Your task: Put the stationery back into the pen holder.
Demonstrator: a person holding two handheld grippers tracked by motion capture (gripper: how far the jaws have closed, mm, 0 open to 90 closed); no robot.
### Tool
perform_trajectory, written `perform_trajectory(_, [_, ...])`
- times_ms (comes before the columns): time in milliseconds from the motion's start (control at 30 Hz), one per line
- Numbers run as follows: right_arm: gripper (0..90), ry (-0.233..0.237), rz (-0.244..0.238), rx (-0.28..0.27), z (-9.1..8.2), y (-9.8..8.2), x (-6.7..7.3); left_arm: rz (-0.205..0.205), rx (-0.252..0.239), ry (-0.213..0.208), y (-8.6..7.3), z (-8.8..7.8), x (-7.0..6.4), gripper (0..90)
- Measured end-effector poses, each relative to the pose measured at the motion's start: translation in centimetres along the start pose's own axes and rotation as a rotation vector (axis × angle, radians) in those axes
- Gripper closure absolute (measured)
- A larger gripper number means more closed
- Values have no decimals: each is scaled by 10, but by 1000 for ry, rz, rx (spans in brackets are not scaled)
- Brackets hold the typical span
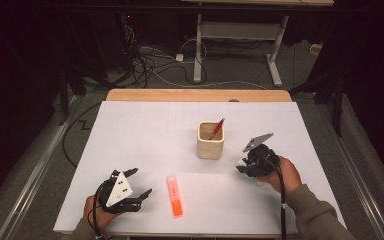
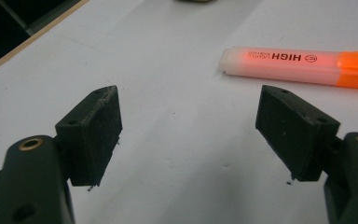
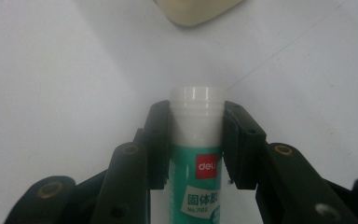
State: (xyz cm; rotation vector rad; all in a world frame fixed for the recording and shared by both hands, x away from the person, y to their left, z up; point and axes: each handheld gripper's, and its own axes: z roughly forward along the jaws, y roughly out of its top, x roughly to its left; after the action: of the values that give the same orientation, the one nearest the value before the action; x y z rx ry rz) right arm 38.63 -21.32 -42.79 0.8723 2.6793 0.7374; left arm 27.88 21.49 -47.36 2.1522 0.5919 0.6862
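Setting: dark room, cables on the floor, a second desk frame at the back; a white-topped counter (image 1: 130,130) with a wooden far edge.

Left gripper (image 1: 139,183): near the counter's front left corner, held in the person's left hand (image 1: 96,210), grey three-cornered plate on top, pointing right. Jaws spread wide, holding nothing. The left gripper view shows bare white surface between the jaws.

Highlighter (image 1: 175,195): orange, lying flat just right of the left gripper, lengthwise toward the front edge. The left gripper view adds the print "HIGH" on its pale cap end (image 2: 279,60).

Cup (image 1: 210,140): cream, square-sided, upright near the counter's centre, with a red pen (image 1: 218,127) leaning inside.

Right gripper (image 1: 242,165): right of the cup, held in the right hand (image 1: 285,175), sleeve behind, tilted down and left. The right gripper view shows its jaws closed on a glue stick (image 3: 196,140), white cap forward, green label, "deli" logo; the cup's base lies beyond.
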Motion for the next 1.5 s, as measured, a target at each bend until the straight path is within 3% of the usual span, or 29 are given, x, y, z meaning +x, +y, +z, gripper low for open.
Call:
perform_trajectory(367, [655,-33,16,-278,-21,-13,8,-2,-1,-10,0,1,1,223])
perform_trajectory(500, [655,-65,37,-380,-30,-14,6,-10,3,-7,-1,1,2,223])
perform_trajectory(700, [654,-62,48,-508,-36,-12,5,-13,2,-7,0,2,2,223])
perform_trajectory(967, [654,-52,38,-577,-36,-3,9,-18,-3,-13,-1,1,2,223])
perform_trajectory(1200, [654,-58,-8,-638,-37,11,14,-22,0,-12,-1,2,2,223])
perform_trajectory(1500, [654,-57,-9,-679,-38,31,10,-23,3,-11,-1,2,2,223])
